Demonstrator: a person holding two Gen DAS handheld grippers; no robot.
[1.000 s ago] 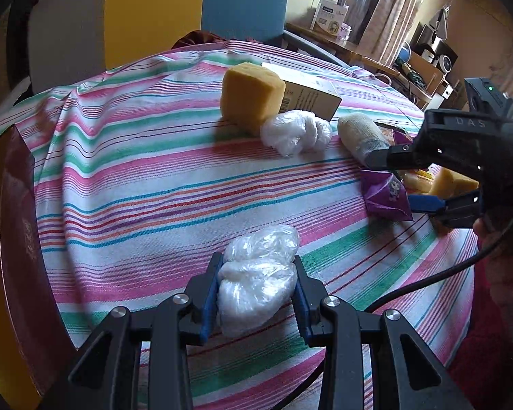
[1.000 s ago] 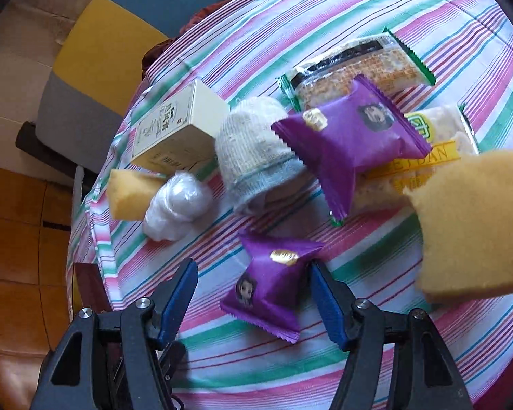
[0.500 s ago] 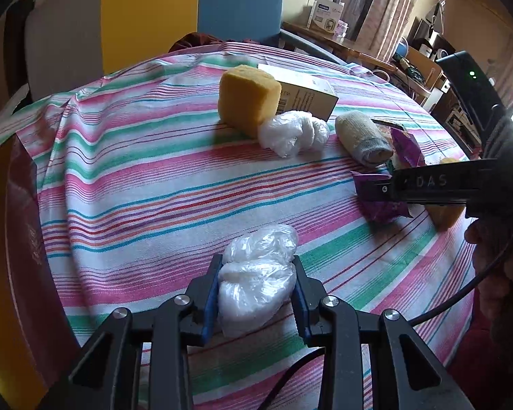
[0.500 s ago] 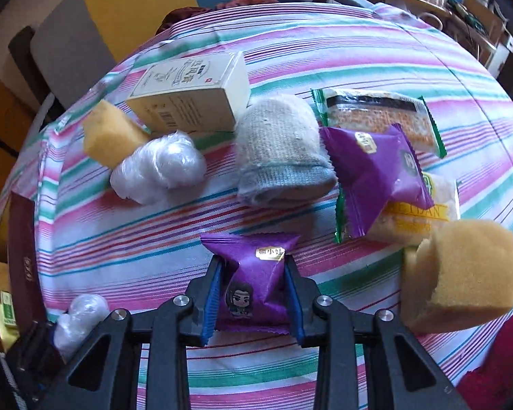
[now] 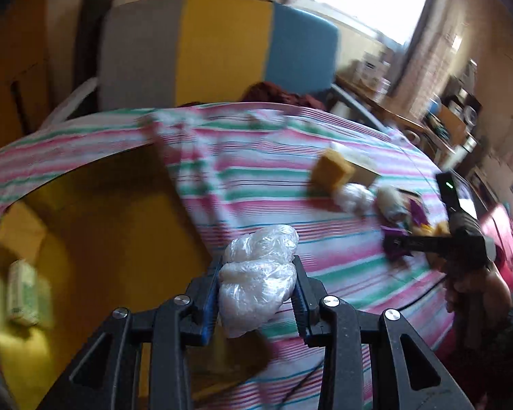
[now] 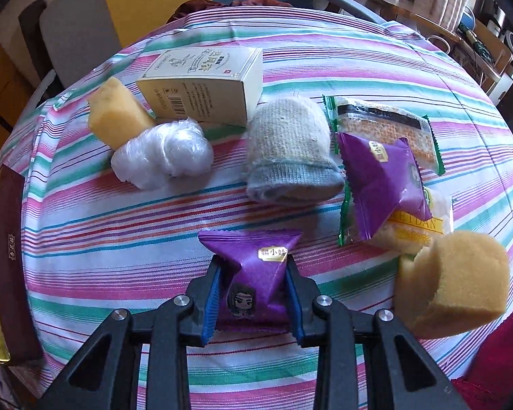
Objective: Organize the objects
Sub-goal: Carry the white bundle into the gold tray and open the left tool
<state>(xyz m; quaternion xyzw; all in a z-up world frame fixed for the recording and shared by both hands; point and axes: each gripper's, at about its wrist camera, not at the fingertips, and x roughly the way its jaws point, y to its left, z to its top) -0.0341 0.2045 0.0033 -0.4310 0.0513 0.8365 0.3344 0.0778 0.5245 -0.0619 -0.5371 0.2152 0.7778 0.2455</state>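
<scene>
Jaws of the right gripper [image 6: 252, 295] are squeezed shut on the purple packet [image 6: 253, 273], its long side pointing straight ahead; left gripper [image 5: 256, 294] grips the plastic bundle [image 5: 258, 276].

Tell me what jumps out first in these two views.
The right gripper is shut on a purple snack packet low on the striped tablecloth. The left gripper clamps a crumpled clear plastic bag near the cloth's edge. Behind lie a cream box, a knit sock and yellow sponges.
</scene>
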